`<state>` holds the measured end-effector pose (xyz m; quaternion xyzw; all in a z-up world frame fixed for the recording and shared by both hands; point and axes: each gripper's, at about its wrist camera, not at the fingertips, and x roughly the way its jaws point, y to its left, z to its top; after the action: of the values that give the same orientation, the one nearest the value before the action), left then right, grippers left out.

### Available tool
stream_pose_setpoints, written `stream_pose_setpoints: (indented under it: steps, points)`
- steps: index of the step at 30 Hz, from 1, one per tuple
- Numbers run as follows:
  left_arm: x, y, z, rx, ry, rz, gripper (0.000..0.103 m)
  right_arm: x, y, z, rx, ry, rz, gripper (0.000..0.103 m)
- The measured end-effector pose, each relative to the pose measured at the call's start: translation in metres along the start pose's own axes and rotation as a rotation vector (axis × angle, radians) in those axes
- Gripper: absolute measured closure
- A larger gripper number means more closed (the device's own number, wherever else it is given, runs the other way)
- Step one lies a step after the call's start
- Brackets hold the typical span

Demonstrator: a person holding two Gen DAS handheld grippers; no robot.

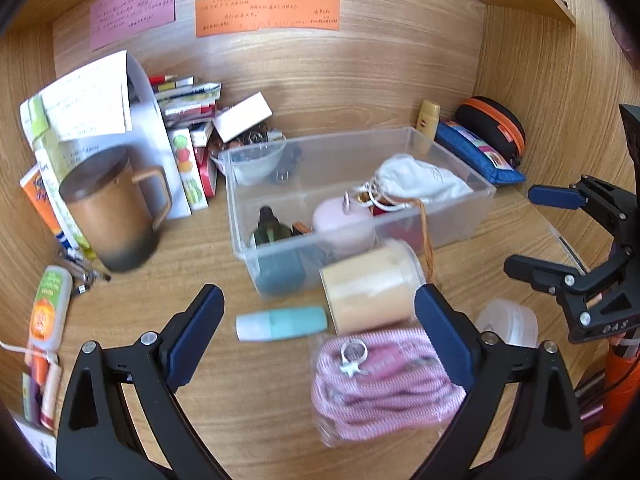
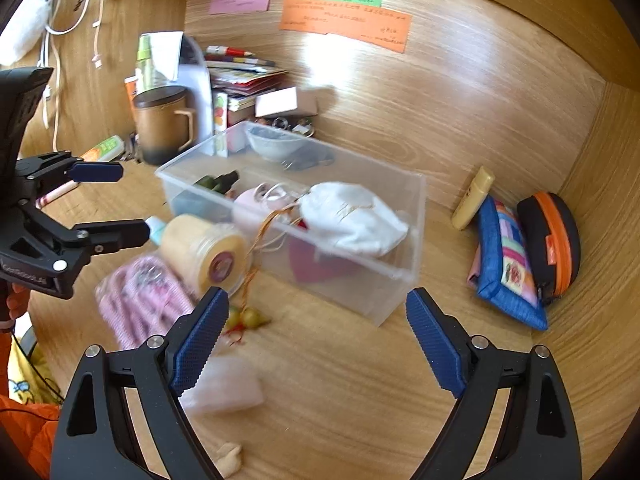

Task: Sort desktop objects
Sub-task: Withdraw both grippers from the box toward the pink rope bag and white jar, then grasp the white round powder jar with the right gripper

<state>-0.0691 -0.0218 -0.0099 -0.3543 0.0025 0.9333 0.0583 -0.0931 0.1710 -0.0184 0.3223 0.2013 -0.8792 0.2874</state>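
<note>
The left gripper [image 1: 320, 328], wide open and empty, is hovering nearest the teal tube [image 1: 281, 323], which is lying crosswise between its fingers; the right gripper [image 2: 314, 340] is also gaping empty.

Clear colourless plastic bin [image 1: 460, 184], centre. White cloth drawstring pouch [image 1: 420, 180] inside it, beside a pale pink round case [image 1: 340, 220] and a dark green bottle [image 1: 270, 230]. Cream-yellow jar [image 1: 372, 284] near the bin. Mint tube [image 1: 282, 323]. Pink-and-white striped cord bundle [image 1: 380, 388]. Brown mug fading to black at base [image 1: 116, 208], left. Blue patchwork pouch [image 2: 508, 264] and black case with orange zip [image 2: 550, 244], far right. Pink, green and orange notes [image 1: 268, 14] on the woodgrain back panel.
</note>
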Motion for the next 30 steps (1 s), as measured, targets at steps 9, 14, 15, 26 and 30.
stream_pose_setpoints:
  steps: [9,14,15,26,30]
  points:
    - [0.000,-0.010,-0.030,-0.021,0.039,0.003,0.006,-0.005,0.018,-0.029,0.015,0.014,0.077,0.013]
    - [0.001,-0.013,-0.045,-0.051,0.066,-0.011,0.006,-0.004,0.029,-0.043,0.009,0.026,0.123,0.012]
    - [0.001,-0.014,-0.047,-0.056,0.070,-0.013,0.006,-0.003,0.031,-0.045,0.006,0.029,0.130,0.012]
    - [-0.001,-0.021,-0.064,-0.092,0.103,-0.030,0.006,0.021,0.035,-0.057,-0.025,0.064,0.204,0.012]
    - [0.001,-0.025,-0.066,-0.094,0.113,-0.033,0.006,0.020,0.034,-0.059,-0.034,0.044,0.250,0.019]
